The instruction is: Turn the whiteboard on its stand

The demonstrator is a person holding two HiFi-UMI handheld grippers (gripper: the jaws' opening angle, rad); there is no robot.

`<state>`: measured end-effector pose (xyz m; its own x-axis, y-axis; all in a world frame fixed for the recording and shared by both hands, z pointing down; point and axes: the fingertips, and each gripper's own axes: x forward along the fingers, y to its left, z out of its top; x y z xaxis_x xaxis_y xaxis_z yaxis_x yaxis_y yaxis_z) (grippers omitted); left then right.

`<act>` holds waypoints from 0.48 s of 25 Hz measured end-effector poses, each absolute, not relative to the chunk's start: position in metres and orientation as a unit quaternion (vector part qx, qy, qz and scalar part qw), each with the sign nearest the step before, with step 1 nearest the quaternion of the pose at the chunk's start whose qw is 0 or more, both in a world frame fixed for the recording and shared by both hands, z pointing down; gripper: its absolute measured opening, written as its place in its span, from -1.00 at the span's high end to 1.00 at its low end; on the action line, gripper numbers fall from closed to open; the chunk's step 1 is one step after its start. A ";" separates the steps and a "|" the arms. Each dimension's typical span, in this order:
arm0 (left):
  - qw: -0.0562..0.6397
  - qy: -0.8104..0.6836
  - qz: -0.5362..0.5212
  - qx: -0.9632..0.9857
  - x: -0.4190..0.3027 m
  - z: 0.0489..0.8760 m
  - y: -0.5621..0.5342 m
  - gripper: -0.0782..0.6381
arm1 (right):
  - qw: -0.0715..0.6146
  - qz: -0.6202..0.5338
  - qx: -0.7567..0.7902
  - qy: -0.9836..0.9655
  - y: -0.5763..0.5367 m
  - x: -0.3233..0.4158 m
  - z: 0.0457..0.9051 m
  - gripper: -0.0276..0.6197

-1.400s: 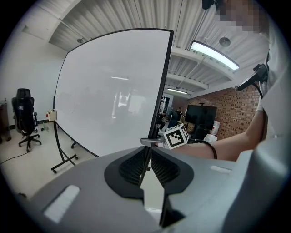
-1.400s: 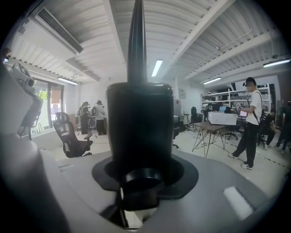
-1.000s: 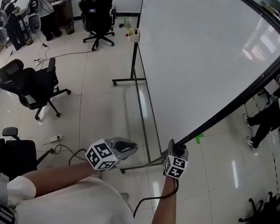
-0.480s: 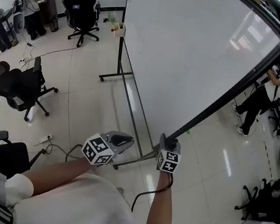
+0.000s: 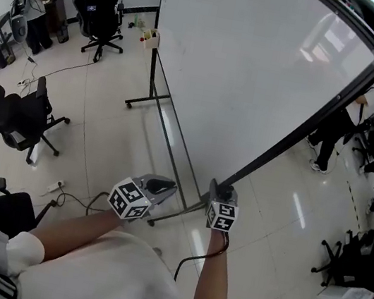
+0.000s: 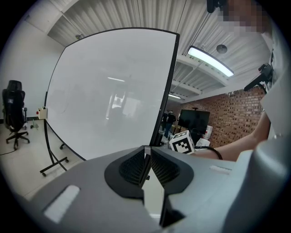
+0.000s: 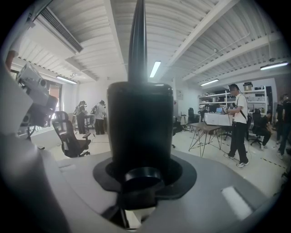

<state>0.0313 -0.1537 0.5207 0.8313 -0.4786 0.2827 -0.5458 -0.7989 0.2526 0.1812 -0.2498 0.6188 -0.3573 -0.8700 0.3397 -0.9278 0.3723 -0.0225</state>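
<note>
Whiteboard (image 5: 258,72) hangs tilted on its wheeled stand (image 5: 166,124), with its long black edge running up and away to the right from the near corner. The right gripper (image 5: 219,187) pinches that corner's frame, so it looks like the hand placed to swing the board. The left gripper (image 5: 167,190), jaws pressed together and empty, hovers just beside it on the left.

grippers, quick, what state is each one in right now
left gripper: closed, holding nothing
right gripper: closed on the whiteboard, at its black edge
</note>
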 end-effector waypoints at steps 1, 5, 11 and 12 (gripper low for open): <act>0.164 -0.271 0.103 0.943 0.033 0.521 -0.153 0.61 | 0.137 0.106 0.551 -0.817 -0.249 0.183 0.619 0.45; 0.164 -0.270 0.104 0.943 0.035 0.521 -0.154 0.61 | 0.137 0.108 0.551 -0.816 -0.244 0.186 0.620 0.45; 0.162 -0.268 0.100 0.944 0.041 0.518 -0.155 0.61 | 0.138 0.107 0.552 -0.816 -0.237 0.191 0.619 0.45; 0.162 -0.267 0.099 0.945 0.042 0.518 -0.154 0.61 | 0.137 0.107 0.552 -0.815 -0.236 0.192 0.619 0.45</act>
<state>0.0419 -0.1540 0.5181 0.8378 -0.4721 0.2742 -0.5365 -0.8050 0.2531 0.1924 -0.2356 0.6194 -0.3528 -0.8710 0.3420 -0.9296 0.3679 -0.0221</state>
